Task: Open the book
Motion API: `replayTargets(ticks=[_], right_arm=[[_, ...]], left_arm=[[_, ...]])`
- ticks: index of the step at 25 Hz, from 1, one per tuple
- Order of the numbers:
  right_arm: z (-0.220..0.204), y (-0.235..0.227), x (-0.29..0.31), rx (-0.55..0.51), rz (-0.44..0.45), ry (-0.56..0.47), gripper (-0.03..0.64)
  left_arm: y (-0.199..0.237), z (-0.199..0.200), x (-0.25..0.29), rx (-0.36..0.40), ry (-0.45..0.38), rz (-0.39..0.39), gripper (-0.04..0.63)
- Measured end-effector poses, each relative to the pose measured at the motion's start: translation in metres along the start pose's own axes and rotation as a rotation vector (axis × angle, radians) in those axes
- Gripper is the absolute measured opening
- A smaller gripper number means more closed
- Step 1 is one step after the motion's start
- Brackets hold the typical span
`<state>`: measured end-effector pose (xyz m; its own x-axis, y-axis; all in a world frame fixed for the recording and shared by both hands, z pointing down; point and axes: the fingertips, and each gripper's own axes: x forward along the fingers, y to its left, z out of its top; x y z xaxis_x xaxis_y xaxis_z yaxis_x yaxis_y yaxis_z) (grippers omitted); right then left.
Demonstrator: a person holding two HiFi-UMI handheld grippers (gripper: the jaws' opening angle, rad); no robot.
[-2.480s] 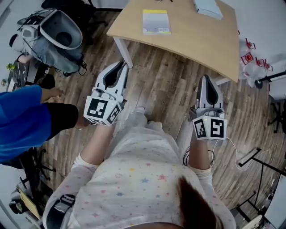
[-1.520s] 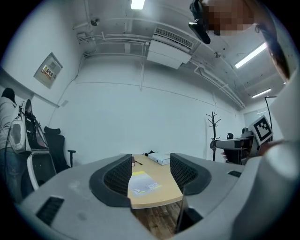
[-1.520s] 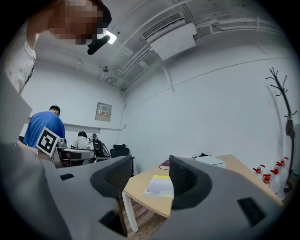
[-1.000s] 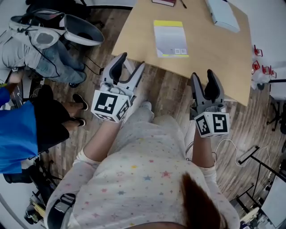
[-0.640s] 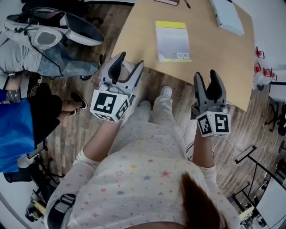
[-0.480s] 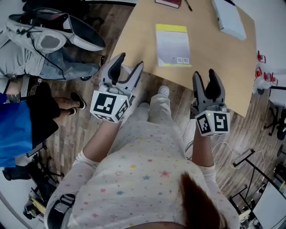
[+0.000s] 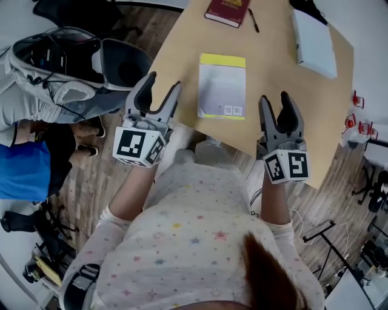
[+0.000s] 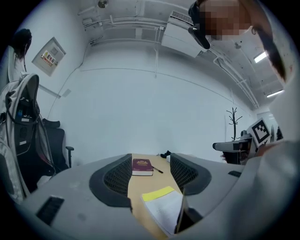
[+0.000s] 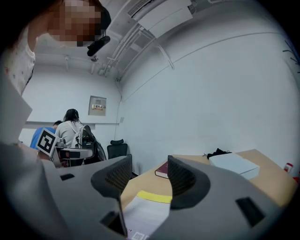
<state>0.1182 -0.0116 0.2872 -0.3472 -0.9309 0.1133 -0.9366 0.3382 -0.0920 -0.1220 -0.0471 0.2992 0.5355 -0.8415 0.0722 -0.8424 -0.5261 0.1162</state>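
Note:
A closed grey book with a yellow top band lies flat near the front edge of a wooden table. It also shows low between the jaws as the book and the book. My left gripper hangs open at the table's left front edge, left of the book. My right gripper is open over the table's front edge, right of the book. Neither touches it.
A dark red book and a pen lie at the table's far side, a white box at the far right. An office chair with bags stands left; a person in blue is beside it.
I have stepped closer to the table; both grippers now reach its front edge on either side of the grey book. Both stayed open.

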Motion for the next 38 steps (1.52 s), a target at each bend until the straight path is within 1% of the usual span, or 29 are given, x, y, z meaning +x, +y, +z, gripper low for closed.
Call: replayTargets(ticks=[4, 8, 11, 15, 19, 23, 29, 32, 38], right_arm=[[0.003, -0.029, 0.021, 0.009, 0.035, 0.002, 0.227], [0.003, -0.040, 0.043, 0.021, 0.059, 0.009, 0.226], [0.000, -0.039, 0.055, 0.029, 0.056, 0.021, 0.226], [-0.006, -0.033, 0.068, 0.036, 0.031, 0.038, 0.226], [-0.014, -0.025, 0.082, 0.061, -0.026, 0.052, 0.226], [-0.017, -0.021, 0.101, 0.080, -0.072, 0.073, 0.226], [-0.031, 0.003, 0.115, 0.083, -0.074, 0.102, 0.226], [-0.039, 0.011, 0.121, 0.098, -0.076, 0.127, 0.215], [-0.059, 0.025, 0.135, 0.105, -0.037, 0.168, 0.215]], left_arm=[[0.004, 0.003, 0.023, 0.016, 0.005, 0.050, 0.233], [0.010, 0.002, 0.040, 0.017, 0.011, 0.078, 0.233], [0.018, 0.001, 0.053, 0.009, 0.015, 0.073, 0.233], [0.033, 0.005, 0.066, -0.029, -0.001, 0.057, 0.233], [0.048, 0.006, 0.075, -0.008, 0.006, 0.020, 0.233], [0.067, 0.005, 0.090, -0.006, 0.026, -0.007, 0.233], [0.087, -0.008, 0.083, -0.012, 0.040, -0.016, 0.233], [0.092, -0.013, 0.085, -0.016, 0.051, -0.018, 0.233], [0.097, -0.018, 0.084, -0.020, 0.053, -0.008, 0.233]])
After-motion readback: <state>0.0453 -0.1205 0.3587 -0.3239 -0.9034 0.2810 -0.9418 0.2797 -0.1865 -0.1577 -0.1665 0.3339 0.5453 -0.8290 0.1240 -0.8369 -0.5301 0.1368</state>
